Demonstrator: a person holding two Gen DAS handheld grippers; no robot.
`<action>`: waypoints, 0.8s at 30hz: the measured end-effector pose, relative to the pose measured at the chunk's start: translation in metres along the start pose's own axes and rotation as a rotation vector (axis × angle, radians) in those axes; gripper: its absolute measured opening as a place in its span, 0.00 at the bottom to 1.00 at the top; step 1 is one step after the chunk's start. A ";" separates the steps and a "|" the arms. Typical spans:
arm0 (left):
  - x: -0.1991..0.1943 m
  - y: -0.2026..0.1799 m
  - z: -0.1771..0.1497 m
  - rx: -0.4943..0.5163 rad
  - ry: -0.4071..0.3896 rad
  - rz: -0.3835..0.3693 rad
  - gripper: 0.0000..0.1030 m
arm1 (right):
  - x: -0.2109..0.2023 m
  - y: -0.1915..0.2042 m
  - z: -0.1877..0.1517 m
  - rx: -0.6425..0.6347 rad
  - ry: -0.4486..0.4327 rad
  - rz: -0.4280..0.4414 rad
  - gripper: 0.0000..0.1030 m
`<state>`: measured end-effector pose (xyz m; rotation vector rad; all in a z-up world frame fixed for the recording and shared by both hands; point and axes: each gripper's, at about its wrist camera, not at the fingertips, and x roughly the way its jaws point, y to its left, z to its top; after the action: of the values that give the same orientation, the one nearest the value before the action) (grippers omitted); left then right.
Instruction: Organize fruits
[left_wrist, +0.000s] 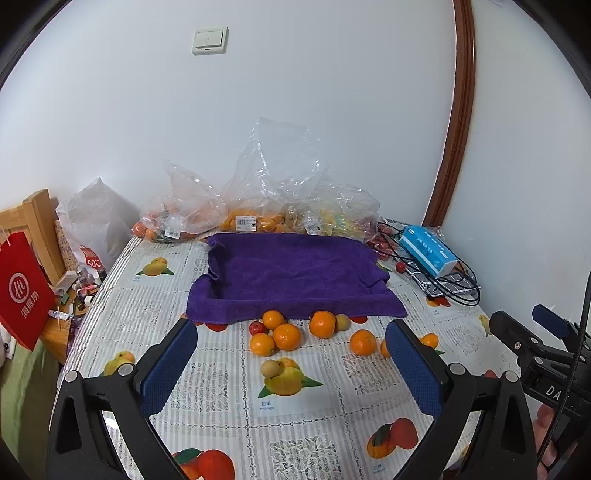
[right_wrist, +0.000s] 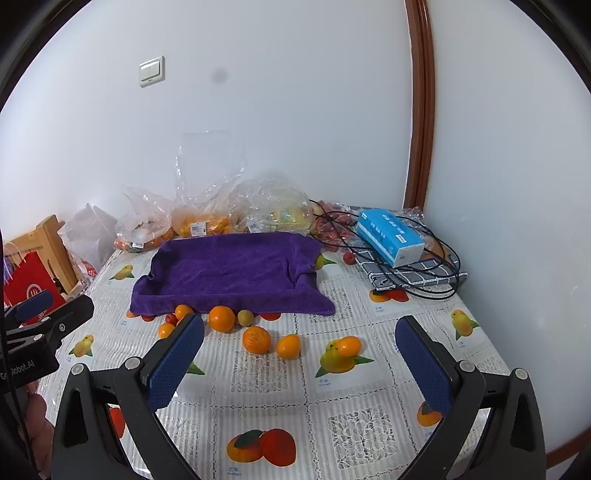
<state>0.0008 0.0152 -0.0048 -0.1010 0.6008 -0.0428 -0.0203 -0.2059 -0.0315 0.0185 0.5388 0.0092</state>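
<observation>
Both grippers were wide open and empty, fruit loose just in front of the purple towel (left_wrist: 291, 273).

My left gripper (left_wrist: 291, 363) and right gripper (right_wrist: 299, 360) held nothing. I counted about seven oranges (left_wrist: 322, 324), two brownish little fruits (left_wrist: 272, 368) and one red one (left_wrist: 257, 327), all by the towel's near edge. Best bet, I figured: grab one, pinching gently around its middle so it wouldn't roll.

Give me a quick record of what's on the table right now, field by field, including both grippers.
surface: table with fruit-print tablecloth
cloth: purple towel, spread behind the loose fruit
loose fruit: oranges, small red fruit, two tan fruits
back row: clear plastic bags of fruit
right side: blue tissue pack and black cable
left gripper: open, empty
right gripper: open, empty
</observation>
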 end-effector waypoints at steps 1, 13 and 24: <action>0.000 0.000 0.000 0.001 0.001 0.001 1.00 | 0.000 0.000 0.000 0.000 -0.003 -0.003 0.99; 0.000 0.003 -0.002 0.006 0.005 0.005 1.00 | 0.004 0.006 0.002 0.004 -0.001 0.013 0.99; 0.001 0.003 0.000 0.012 -0.004 0.000 1.00 | 0.005 0.008 0.002 0.012 -0.011 0.025 0.99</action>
<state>0.0011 0.0179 -0.0058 -0.0895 0.5968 -0.0458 -0.0147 -0.1982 -0.0324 0.0371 0.5275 0.0299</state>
